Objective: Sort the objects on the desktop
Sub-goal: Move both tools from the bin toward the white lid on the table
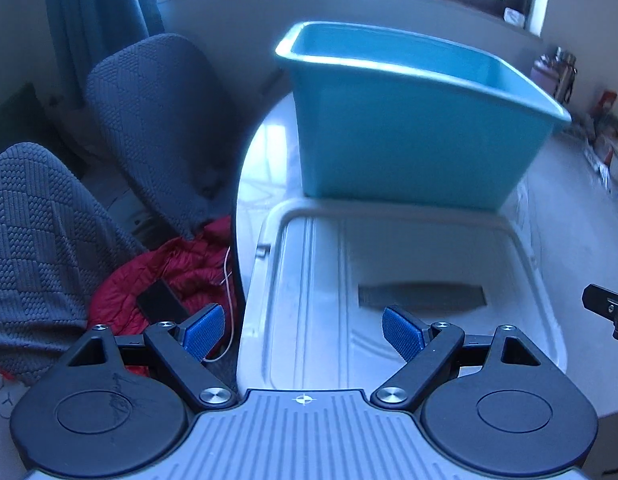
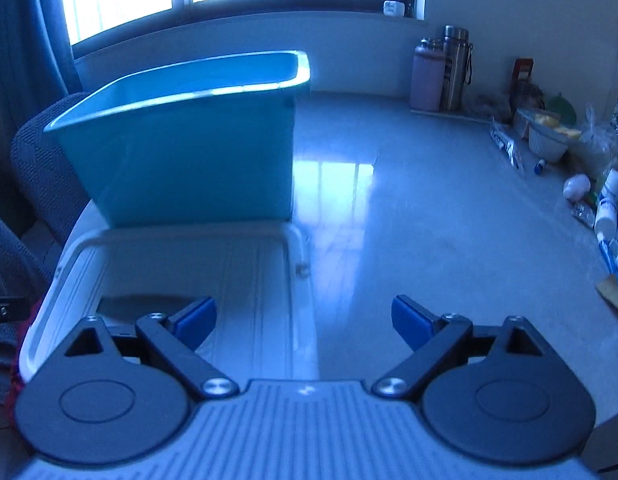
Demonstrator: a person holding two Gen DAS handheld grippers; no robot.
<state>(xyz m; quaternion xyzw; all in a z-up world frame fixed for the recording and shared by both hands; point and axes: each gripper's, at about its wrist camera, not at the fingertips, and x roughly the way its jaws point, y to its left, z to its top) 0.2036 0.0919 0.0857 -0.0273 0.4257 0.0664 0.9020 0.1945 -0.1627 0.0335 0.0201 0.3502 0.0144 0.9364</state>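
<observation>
A teal plastic bin [image 1: 405, 140] stands on the white table, with a white lid [image 1: 389, 280] lying flat in front of it. My left gripper [image 1: 303, 330] is open and empty, hovering over the lid's left edge. My right gripper [image 2: 305, 322] is open and empty, above the lid's right edge [image 2: 297, 248] and the bare table [image 2: 449, 220]. The bin [image 2: 189, 148] also shows in the right wrist view. A pile of small items [image 2: 605, 208], bottles and packets, lies along the table's right side.
Two flasks [image 2: 443, 72] stand at the back right by the wall. Grey chairs [image 1: 161, 120] and a red jacket [image 1: 169, 280] are left of the table's edge. Part of the other gripper [image 1: 609, 308] shows at the right.
</observation>
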